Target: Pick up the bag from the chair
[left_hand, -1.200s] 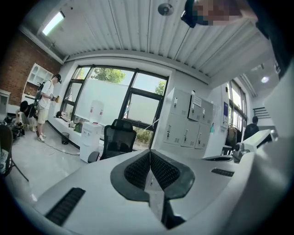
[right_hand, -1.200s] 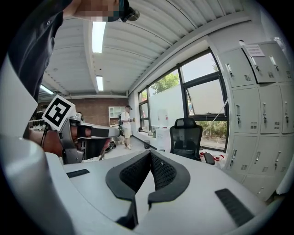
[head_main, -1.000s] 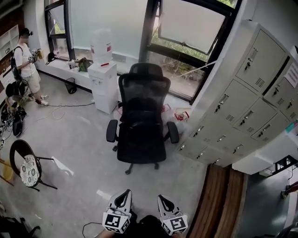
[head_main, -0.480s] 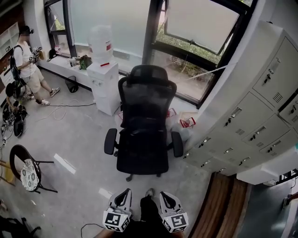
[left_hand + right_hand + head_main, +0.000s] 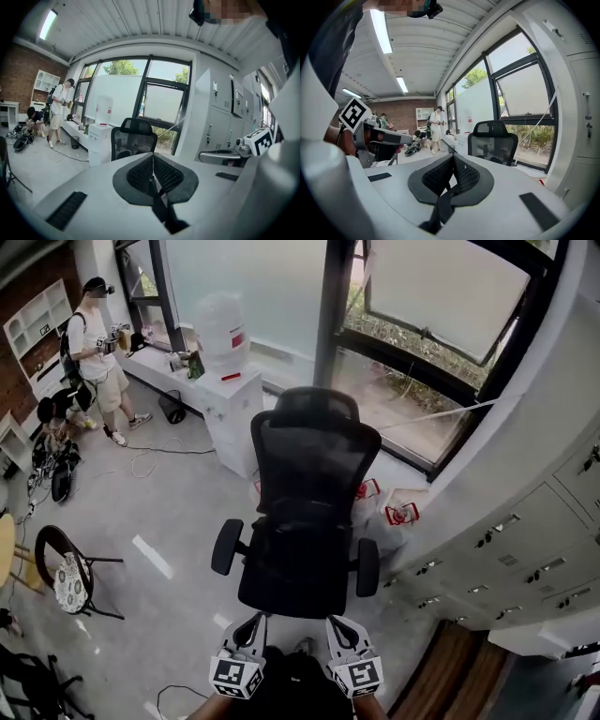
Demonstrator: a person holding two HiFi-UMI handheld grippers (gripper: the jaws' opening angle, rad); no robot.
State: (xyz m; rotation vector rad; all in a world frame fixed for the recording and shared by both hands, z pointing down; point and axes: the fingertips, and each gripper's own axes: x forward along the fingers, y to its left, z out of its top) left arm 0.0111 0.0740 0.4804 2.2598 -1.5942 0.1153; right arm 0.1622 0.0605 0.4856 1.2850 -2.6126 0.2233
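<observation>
A black mesh office chair (image 5: pixel 302 521) faces me in the middle of the head view, its seat just beyond my grippers. On the seat lies a dark shape (image 5: pixel 281 526), which may be the bag; it is hard to tell apart from the black chair. My left gripper (image 5: pixel 252 624) and right gripper (image 5: pixel 334 626) hang side by side at the bottom edge, a little short of the seat's front, both shut with nothing in them. The chair (image 5: pixel 133 140) shows ahead in the left gripper view, and the chair (image 5: pixel 493 140) stands ahead to the right in the right gripper view.
A white water dispenser (image 5: pixel 228 381) stands behind the chair to the left. Red-and-white plastic bags (image 5: pixel 386 514) lie on the floor by the window. Grey lockers (image 5: pixel 530 540) line the right side. A small round chair (image 5: pixel 66 579) sits at left. A person (image 5: pixel 98 348) stands far left.
The view has closed in on the chair, so its seat now lies just ahead of both grippers. The grippers keep their place side by side and stay shut.
</observation>
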